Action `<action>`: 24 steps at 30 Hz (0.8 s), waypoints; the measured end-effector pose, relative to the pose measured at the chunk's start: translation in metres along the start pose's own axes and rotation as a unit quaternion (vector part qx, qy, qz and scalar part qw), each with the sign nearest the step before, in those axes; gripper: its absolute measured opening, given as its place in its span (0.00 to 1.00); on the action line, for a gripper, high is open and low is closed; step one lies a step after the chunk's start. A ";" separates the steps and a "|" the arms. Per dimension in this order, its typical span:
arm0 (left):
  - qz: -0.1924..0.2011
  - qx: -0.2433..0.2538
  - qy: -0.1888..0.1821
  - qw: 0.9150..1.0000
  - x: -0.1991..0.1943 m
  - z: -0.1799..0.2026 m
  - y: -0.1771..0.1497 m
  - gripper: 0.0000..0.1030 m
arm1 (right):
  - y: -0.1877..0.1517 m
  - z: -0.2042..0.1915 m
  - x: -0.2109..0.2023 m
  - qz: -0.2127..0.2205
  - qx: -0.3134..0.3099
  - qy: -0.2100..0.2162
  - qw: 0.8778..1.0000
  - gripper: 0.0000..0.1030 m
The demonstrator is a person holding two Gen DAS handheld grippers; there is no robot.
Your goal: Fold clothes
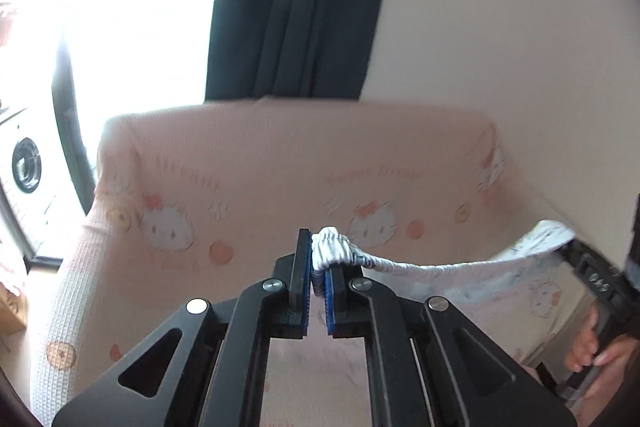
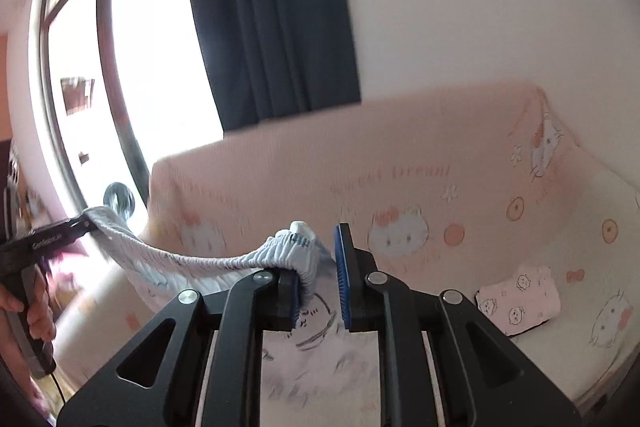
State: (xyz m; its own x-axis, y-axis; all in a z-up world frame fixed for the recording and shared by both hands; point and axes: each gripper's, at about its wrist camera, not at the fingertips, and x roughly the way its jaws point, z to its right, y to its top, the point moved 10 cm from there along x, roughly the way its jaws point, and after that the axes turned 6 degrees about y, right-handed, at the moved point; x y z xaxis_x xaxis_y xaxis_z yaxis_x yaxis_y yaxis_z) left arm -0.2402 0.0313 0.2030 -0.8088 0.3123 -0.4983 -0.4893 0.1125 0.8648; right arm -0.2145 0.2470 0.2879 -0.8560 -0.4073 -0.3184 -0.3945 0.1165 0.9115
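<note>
A white garment (image 1: 440, 271) with a ribbed elastic waistband hangs stretched between my two grippers above a pink sofa. My left gripper (image 1: 318, 255) is shut on one bunched end of the waistband. In the right wrist view, the garment (image 2: 192, 263) drapes over the left finger (image 2: 288, 291) of my right gripper (image 2: 320, 259), whose blue pads stand apart with a gap between them. The printed cloth hangs below that gap. Each view shows the other gripper at its edge: the right gripper (image 1: 568, 247) and the left gripper (image 2: 80, 225), each held by a hand.
The sofa (image 1: 260, 187) wears a pink cartoon-cat cover. A small folded pink cloth (image 2: 516, 299) lies on the seat at the right. A dark curtain (image 2: 272, 27) and a bright window (image 2: 80, 87) stand behind, with a white wall to the right.
</note>
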 end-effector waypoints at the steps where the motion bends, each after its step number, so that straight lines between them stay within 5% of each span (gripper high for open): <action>1: 0.014 0.007 -0.003 1.000 -0.011 0.003 0.007 0.06 | -0.002 0.003 -0.005 0.005 0.005 -0.003 1.000 0.17; 4: -0.017 0.015 -0.004 1.000 -0.002 0.004 -0.040 0.06 | -0.047 0.017 -0.007 -0.014 0.011 -0.028 0.999 0.17; 7: -0.108 0.007 0.005 0.994 0.040 -0.001 -0.136 0.05 | -0.130 0.036 0.005 -0.073 0.035 -0.056 0.995 0.17; 10: -0.213 -0.013 0.013 0.977 0.082 -0.009 -0.242 0.05 | -0.234 0.055 0.026 -0.194 0.042 -0.076 0.977 0.17; 13: -0.311 -0.025 0.022 0.950 0.109 -0.012 -0.342 0.05 | -0.336 0.073 0.042 -0.314 0.047 -0.095 0.944 0.17; 15: -0.336 -0.033 0.018 0.941 0.117 -0.011 -0.372 0.05 | -0.377 0.079 0.044 -0.373 0.037 -0.093 0.922 0.17; 19: -0.328 -0.062 0.001 0.943 0.117 -0.012 -0.376 0.06 | -0.375 0.080 0.041 -0.375 0.011 -0.088 0.923 0.21; 22: -0.310 -0.077 -0.016 0.947 0.114 -0.012 -0.366 0.06 | -0.365 0.080 0.038 -0.366 -0.032 -0.094 0.925 0.37; 24: -0.300 -0.083 -0.025 0.950 0.109 -0.011 -0.357 0.06 | -0.360 0.068 0.038 -0.371 -0.060 -0.074 0.924 0.38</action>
State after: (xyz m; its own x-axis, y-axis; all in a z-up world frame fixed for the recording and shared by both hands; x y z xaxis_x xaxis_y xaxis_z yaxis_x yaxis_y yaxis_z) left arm -0.1568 0.0151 -0.1603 -0.3535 0.2832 -0.8915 -0.9056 0.1350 0.4020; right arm -0.1279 0.2514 -0.0699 -0.4052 -0.2060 -0.8907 -0.8584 -0.2496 0.4482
